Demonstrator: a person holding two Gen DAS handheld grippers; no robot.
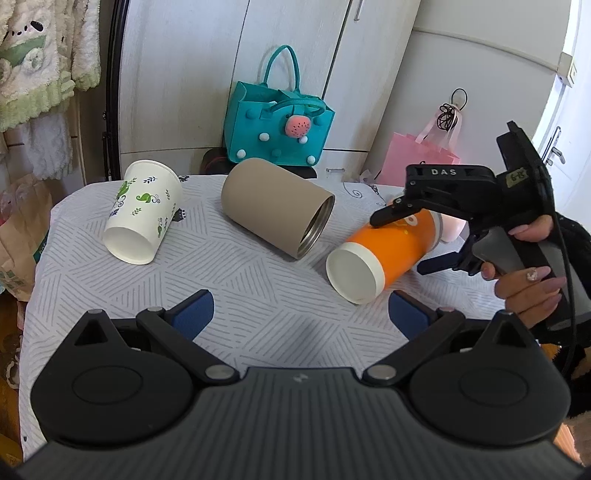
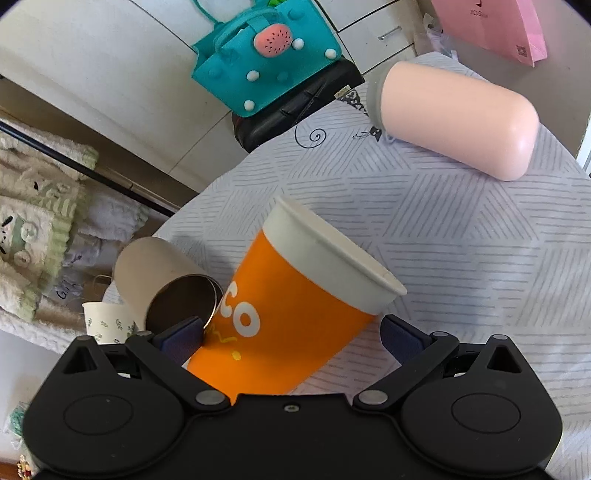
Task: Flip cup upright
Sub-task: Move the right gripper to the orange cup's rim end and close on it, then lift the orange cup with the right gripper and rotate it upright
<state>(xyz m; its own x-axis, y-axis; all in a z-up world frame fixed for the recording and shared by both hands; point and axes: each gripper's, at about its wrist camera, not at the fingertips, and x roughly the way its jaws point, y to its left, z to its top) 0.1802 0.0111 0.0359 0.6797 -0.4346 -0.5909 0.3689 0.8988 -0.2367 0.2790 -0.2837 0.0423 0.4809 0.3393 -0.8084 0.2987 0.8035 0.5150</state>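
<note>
At lower centre of the right wrist view, the orange cup (image 2: 295, 295) is straddled lengthwise by the spread right tongs (image 2: 291, 341), not yet pinched; left tongs (image 1: 301, 314) spread, empty.

Readable lettering on the gripper, the orange cup and the pink bag

The black right-hand gripper (image 1: 406, 245), seen at the right of the left wrist view, carries the white raised letters "DAS" on its top bar, and a small pale sticker on its black camera mount (image 1: 517, 176) bears handwriting that looks like "6-15", though it is not sharp enough to be sure. The orange paper cup with a white rim band (image 2: 295, 314), lying on its side, shows large white letters "CO" on its wall; the rest of the word is hidden. The pink paper bag (image 2: 491, 26) at the far right has small dark print and a square code, both too small to read.
</note>
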